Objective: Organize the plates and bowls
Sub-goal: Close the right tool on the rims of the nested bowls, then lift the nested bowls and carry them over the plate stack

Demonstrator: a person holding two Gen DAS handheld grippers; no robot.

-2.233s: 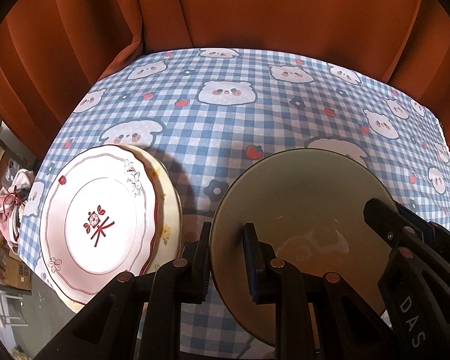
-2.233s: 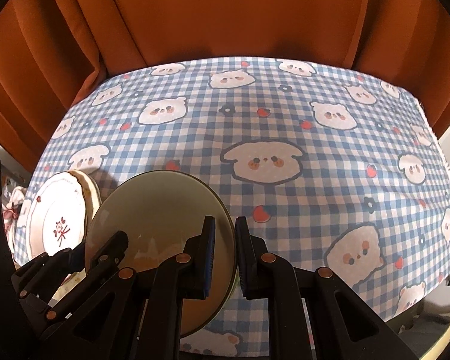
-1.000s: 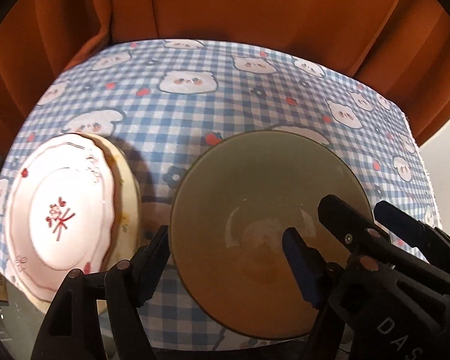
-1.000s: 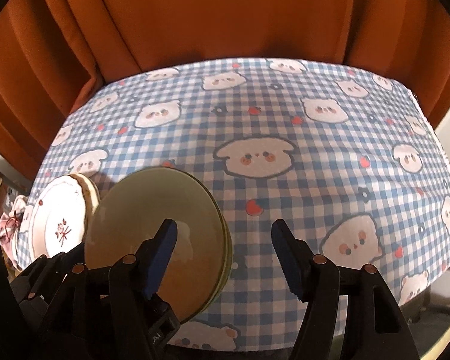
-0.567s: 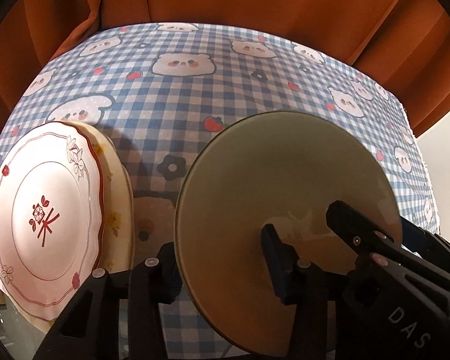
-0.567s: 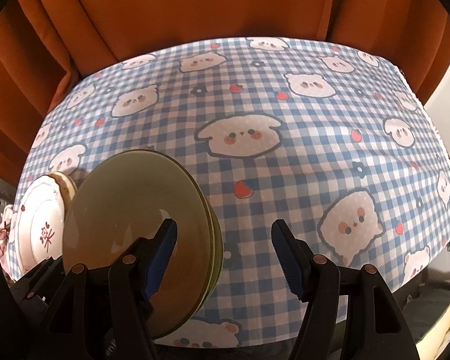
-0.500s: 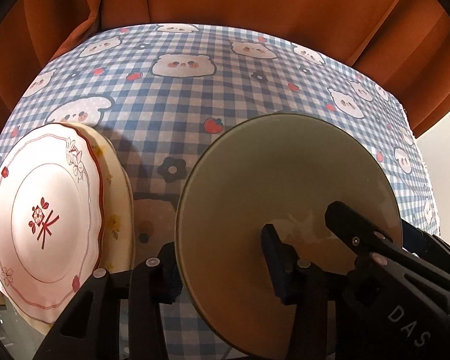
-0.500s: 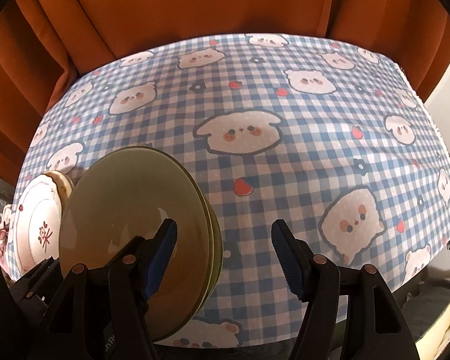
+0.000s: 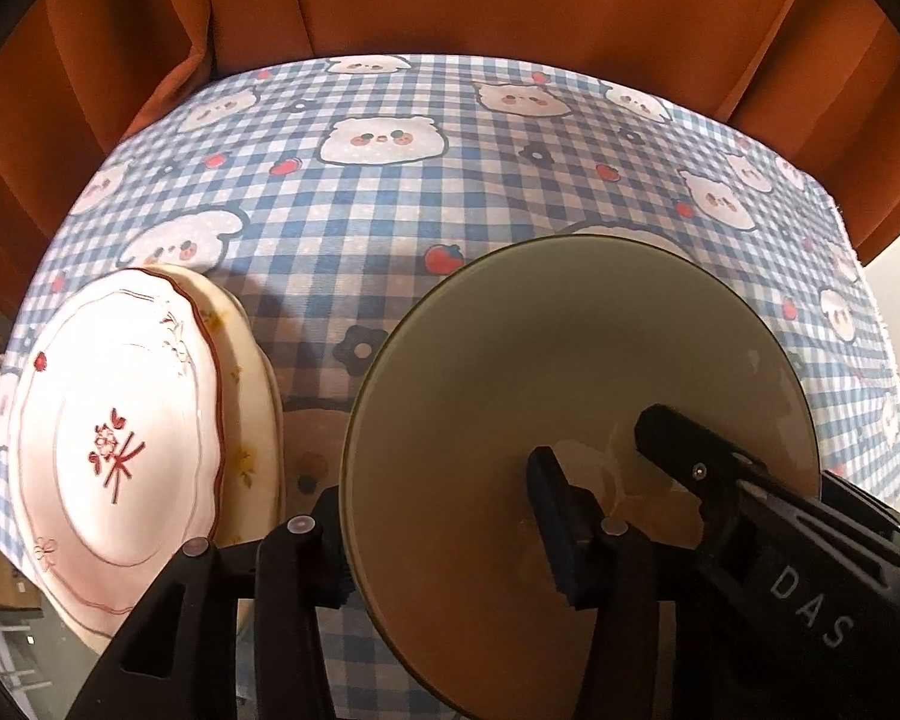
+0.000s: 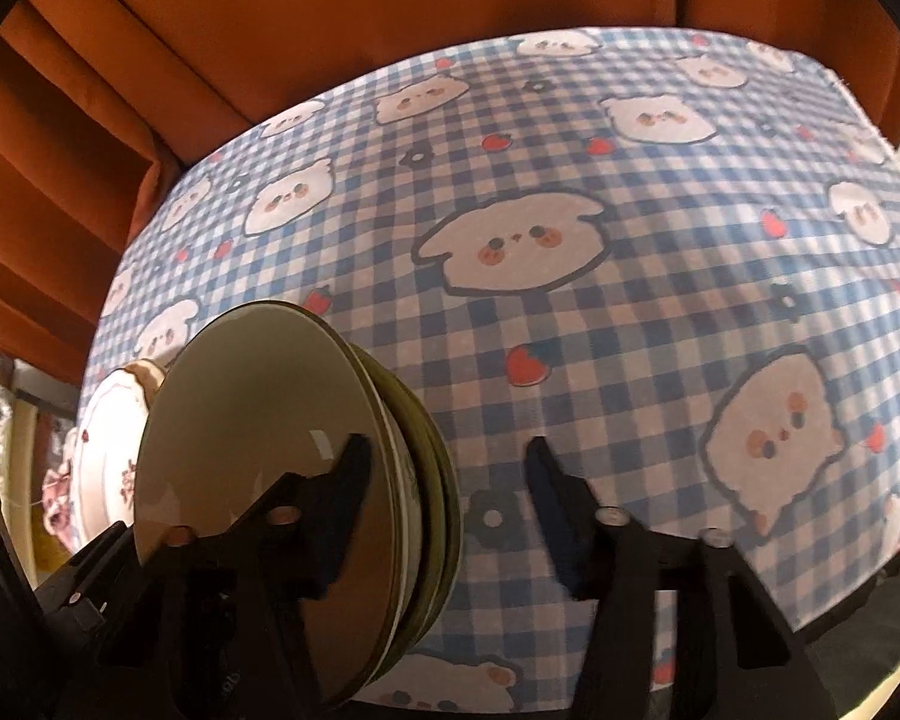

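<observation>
A stack of olive-green bowls [image 9: 546, 372] sits on the checked tablecloth near its front edge; in the right wrist view [image 10: 282, 438] several nested rims show. My left gripper [image 9: 438, 516] is open, its jaws straddling the bowl stack's near left rim, one finger outside and one inside. My right gripper [image 10: 450, 474] is open, its left finger over the stack's right rim, its right finger over bare cloth. A white plate with red floral marks [image 9: 114, 438] lies on a cream plate [image 9: 252, 420] to the left.
The table is covered by a blue-and-white checked cloth with bear faces [image 10: 630, 300]. An orange curtain [image 9: 450, 0] hangs behind it. The table's left edge and front edge are close to the plates and bowls.
Both grippers went from shut on the bowl rim to open. The right gripper has since shifted and tilted, so the stack now shows edge-on. The bowls stay on the table.
</observation>
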